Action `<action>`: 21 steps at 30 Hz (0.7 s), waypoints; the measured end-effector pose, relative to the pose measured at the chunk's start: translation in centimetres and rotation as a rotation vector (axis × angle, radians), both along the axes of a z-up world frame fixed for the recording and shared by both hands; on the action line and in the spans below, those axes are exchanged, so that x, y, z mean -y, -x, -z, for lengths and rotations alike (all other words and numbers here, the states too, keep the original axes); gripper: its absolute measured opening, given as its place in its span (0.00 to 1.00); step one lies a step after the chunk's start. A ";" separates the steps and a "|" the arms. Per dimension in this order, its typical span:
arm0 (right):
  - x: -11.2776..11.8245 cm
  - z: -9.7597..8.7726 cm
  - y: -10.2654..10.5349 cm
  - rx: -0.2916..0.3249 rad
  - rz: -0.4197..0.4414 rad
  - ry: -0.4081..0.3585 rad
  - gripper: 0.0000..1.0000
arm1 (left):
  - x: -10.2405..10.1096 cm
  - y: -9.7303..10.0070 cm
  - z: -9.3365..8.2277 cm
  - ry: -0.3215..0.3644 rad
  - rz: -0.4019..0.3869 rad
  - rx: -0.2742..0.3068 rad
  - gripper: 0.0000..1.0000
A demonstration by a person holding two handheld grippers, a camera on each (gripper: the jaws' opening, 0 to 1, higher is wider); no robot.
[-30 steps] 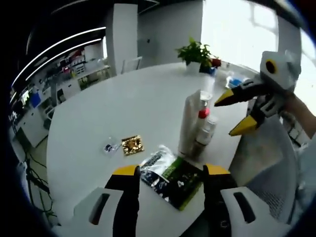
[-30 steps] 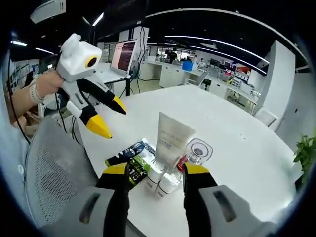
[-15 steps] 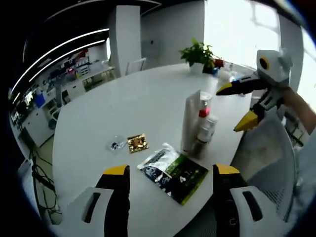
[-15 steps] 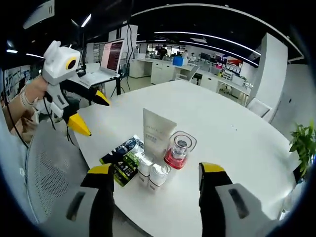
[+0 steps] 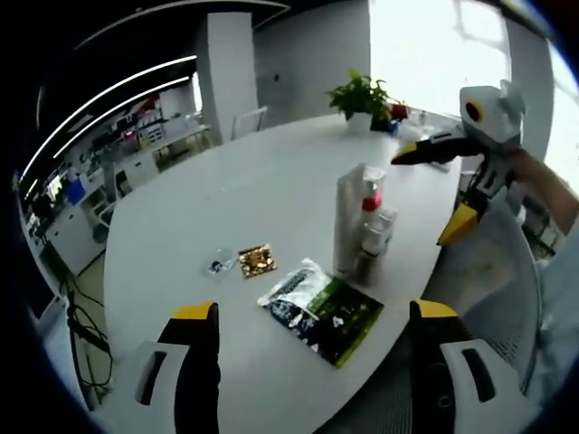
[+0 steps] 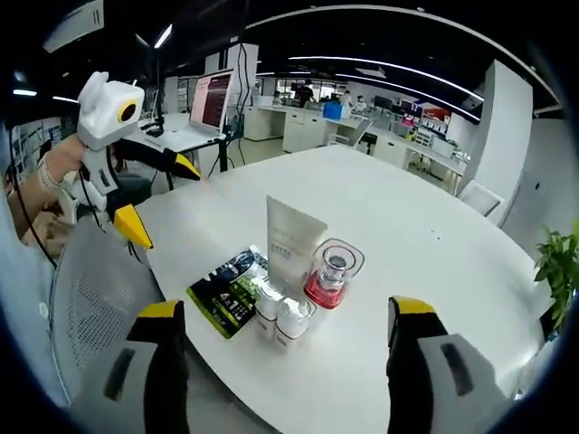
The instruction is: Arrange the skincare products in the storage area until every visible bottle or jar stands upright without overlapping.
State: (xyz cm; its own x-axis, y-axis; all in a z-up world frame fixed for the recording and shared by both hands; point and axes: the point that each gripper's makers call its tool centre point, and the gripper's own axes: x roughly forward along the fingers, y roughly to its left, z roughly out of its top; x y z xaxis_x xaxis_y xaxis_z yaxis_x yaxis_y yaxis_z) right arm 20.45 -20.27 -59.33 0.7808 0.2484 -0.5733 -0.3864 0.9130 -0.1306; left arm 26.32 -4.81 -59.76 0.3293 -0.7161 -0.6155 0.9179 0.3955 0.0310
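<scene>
A cluster of skincare products stands upright near the edge of the white round table (image 5: 226,190) (image 6: 425,262). It holds a tall white tube (image 5: 348,217) (image 6: 291,242), a clear pump bottle with a red base (image 5: 371,197) (image 6: 330,276) and two small white-capped bottles (image 5: 375,240) (image 6: 280,312). A green-and-black sachet (image 5: 321,307) (image 6: 229,289) lies flat beside them. My left gripper (image 5: 314,312) (image 6: 163,201) is open and empty, off the table's edge. My right gripper (image 6: 286,307) (image 5: 430,194) is open too, held back from the cluster.
A small gold packet (image 5: 257,260) and a small clear packet (image 5: 218,266) lie on the table past the sachet. A potted plant (image 5: 362,95) stands at the far edge. A grey mesh chair (image 6: 90,307) sits by the table, with a laptop (image 6: 213,104) on a desk behind.
Both grippers have drawn back from the product cluster and their jaws have spread wider. The products and the sachet have stayed put.
</scene>
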 end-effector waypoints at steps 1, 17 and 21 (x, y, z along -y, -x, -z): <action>0.0 -0.1 -0.1 0.005 0.001 0.000 0.94 | -0.1 0.1 0.0 -0.002 -0.001 0.004 0.87; 0.3 -0.2 -0.5 0.020 -0.004 0.021 0.99 | -0.4 0.5 0.0 0.017 0.016 -0.006 0.97; 0.3 -0.2 -0.5 0.022 -0.006 0.019 1.00 | -0.3 0.5 0.1 0.018 0.021 -0.013 0.97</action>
